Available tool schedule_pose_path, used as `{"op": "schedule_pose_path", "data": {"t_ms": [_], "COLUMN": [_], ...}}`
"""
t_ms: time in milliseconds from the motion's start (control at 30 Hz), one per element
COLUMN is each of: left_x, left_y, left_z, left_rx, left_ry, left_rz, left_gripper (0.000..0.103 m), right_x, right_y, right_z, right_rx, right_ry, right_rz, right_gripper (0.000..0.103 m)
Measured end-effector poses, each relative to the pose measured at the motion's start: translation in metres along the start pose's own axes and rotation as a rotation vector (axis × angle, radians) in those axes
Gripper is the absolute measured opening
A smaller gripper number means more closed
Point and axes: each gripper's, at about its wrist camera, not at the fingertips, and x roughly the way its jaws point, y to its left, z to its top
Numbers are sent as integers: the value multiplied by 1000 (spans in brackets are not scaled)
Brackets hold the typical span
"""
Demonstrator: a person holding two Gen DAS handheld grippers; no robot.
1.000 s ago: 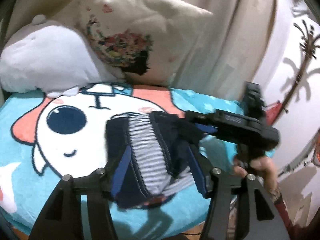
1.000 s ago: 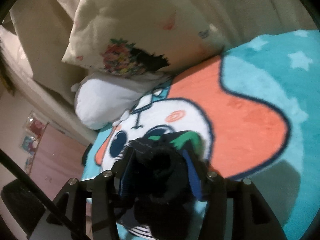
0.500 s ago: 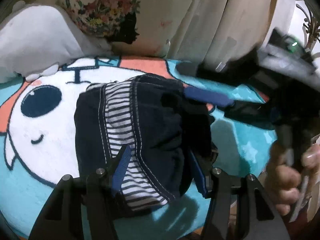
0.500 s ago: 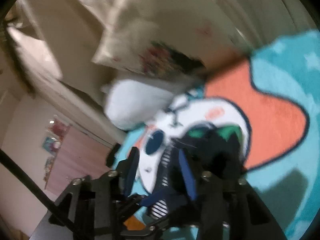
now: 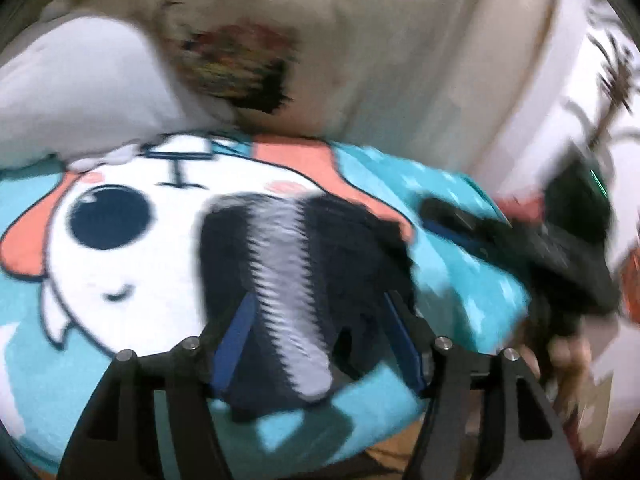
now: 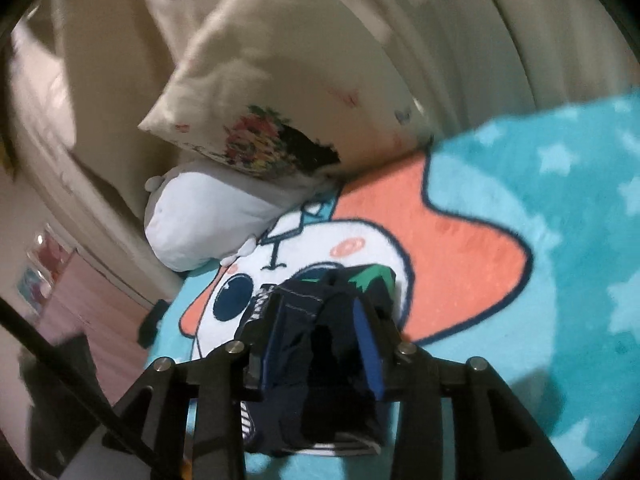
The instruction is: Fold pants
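The dark navy pants (image 5: 304, 280) with a grey-and-white striped band lie in a folded bundle on the cartoon blanket (image 5: 120, 264). My left gripper (image 5: 320, 320) is open, its blue-padded fingers spread either side of the bundle's near edge. In the right wrist view the pants (image 6: 324, 344) fill the space between the fingers of my right gripper (image 6: 320, 320), which stands open around them. The right gripper body and the hand holding it show at the right of the left wrist view (image 5: 560, 256). The left view is blurred.
A floral cream pillow (image 5: 248, 52) and a white plush toy (image 5: 72, 88) lean at the blanket's far side, also seen in the right wrist view as pillow (image 6: 272, 120) and plush (image 6: 200, 216). Pale curtains (image 6: 440, 40) hang behind. The blanket's edge drops off near me.
The left gripper has drawn back and lifted, so the bundle looks smaller. The right gripper has swung out to the right of the bundle, and its view has steadied.
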Motion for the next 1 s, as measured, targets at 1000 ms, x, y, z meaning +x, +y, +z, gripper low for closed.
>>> {"op": "schedule_pose_path", "data": {"t_ms": [1000], "left_x": [67], "left_y": [66], "left_z": [18], "left_rx": [-168], "left_ry": [79], "left_rz": [-79], "left_gripper": [83], "right_x": [43], "right_y": [-39], "right_z": [-25], "right_rx": [103], "right_ry": [125], "right_rz": [32], "right_gripper": [79]}}
